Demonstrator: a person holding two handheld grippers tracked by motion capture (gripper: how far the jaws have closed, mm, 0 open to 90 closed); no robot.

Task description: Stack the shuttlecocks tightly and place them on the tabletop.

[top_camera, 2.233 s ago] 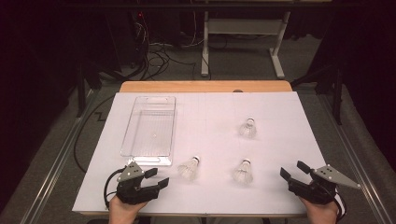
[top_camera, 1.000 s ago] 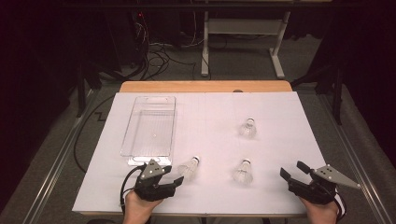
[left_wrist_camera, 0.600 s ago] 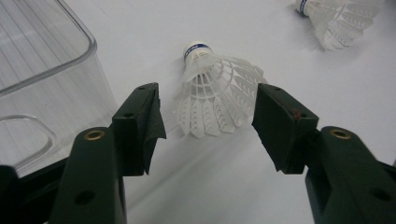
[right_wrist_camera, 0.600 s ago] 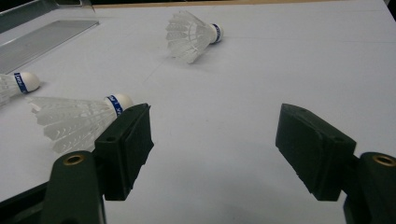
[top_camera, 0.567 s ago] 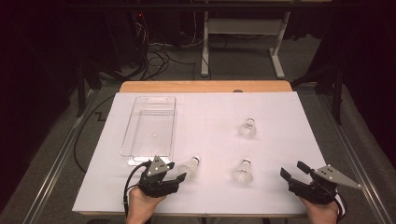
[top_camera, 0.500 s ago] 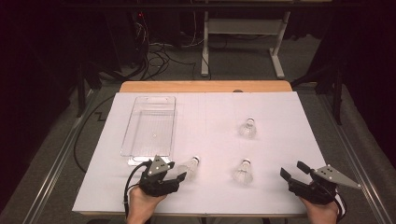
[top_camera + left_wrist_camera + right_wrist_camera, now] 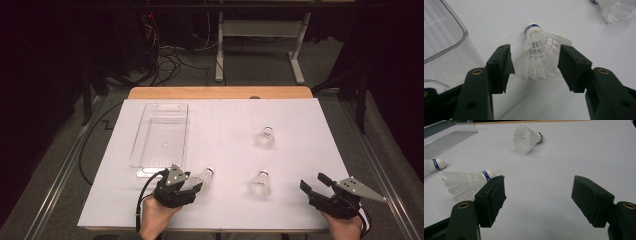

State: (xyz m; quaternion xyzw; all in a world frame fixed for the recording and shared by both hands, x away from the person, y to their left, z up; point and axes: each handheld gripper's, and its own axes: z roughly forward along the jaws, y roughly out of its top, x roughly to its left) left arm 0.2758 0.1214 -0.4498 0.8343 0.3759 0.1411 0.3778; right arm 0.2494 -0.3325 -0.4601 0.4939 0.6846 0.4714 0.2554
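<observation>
The shuttlecock [image 7: 540, 56] lies between the left tongs' [image 7: 535, 66] closing jaws.

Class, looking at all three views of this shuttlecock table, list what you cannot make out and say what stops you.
- Print on the cork band of the shuttlecock between the left gripper jaws: too small, left gripper view.
- Second shuttlecock: cut off by the top edge.
- Clear tray: far end cropped by the frame.
- Room behind the table: too dark, high view.
</observation>
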